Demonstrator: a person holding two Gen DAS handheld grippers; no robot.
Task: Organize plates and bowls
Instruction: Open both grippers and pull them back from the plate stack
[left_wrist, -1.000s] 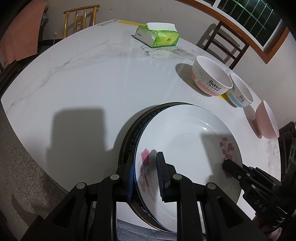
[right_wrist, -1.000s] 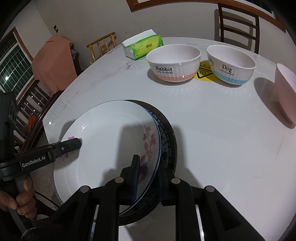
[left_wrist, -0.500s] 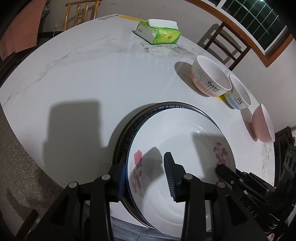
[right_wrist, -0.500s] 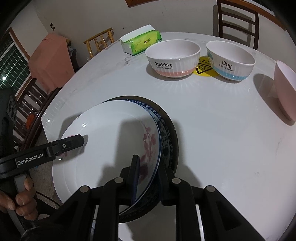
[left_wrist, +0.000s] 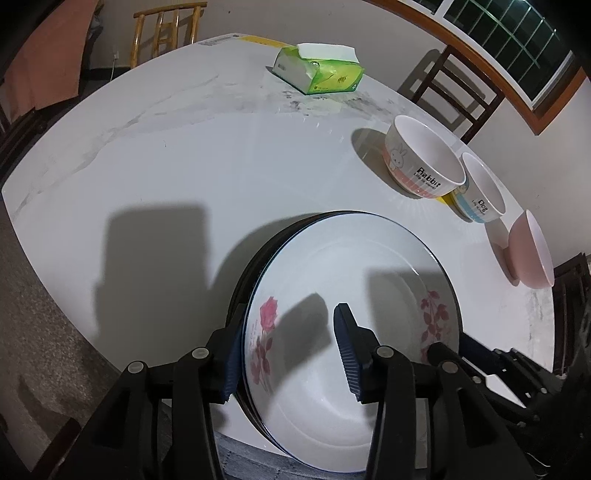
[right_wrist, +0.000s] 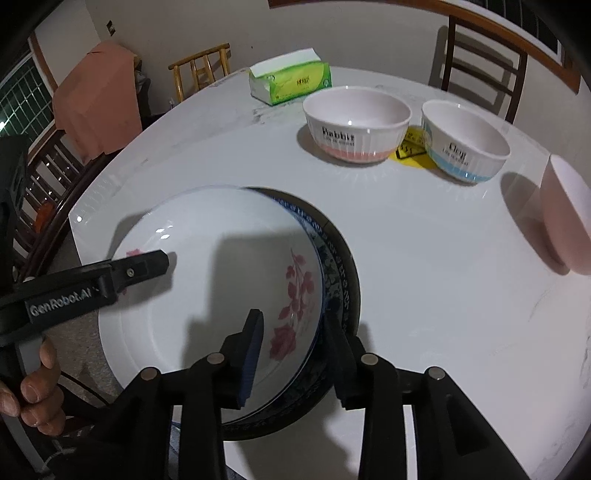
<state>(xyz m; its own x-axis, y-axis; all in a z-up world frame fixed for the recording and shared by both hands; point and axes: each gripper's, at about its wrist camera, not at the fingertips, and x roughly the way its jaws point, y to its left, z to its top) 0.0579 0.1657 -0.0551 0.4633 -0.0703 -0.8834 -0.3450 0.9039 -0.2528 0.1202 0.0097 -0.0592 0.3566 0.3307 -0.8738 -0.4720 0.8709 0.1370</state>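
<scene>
A white plate with red roses (left_wrist: 354, 280) (right_wrist: 207, 258) lies on a dark blue-patterned plate (right_wrist: 341, 266) at the table's near edge. My left gripper (left_wrist: 286, 350) is open, its jaws astride the white plate's left rim. My right gripper (right_wrist: 295, 350) is open, its jaws astride the right rim of the white plate. A "Rabbit" bowl (left_wrist: 424, 162) (right_wrist: 356, 123), a "Dog" bowl (left_wrist: 480, 192) (right_wrist: 465, 142) and a pink bowl (left_wrist: 530, 251) (right_wrist: 565, 214) stand in a row beyond.
A green tissue pack (left_wrist: 317, 72) (right_wrist: 290, 83) lies at the far side of the white marble table (left_wrist: 184, 155). A yellow sticker (right_wrist: 412, 149) lies between the two printed bowls. Wooden chairs (right_wrist: 484, 55) stand around the table.
Both grippers have opened, letting go of the white plate's rims. The white plate has settled onto the dark plate.
</scene>
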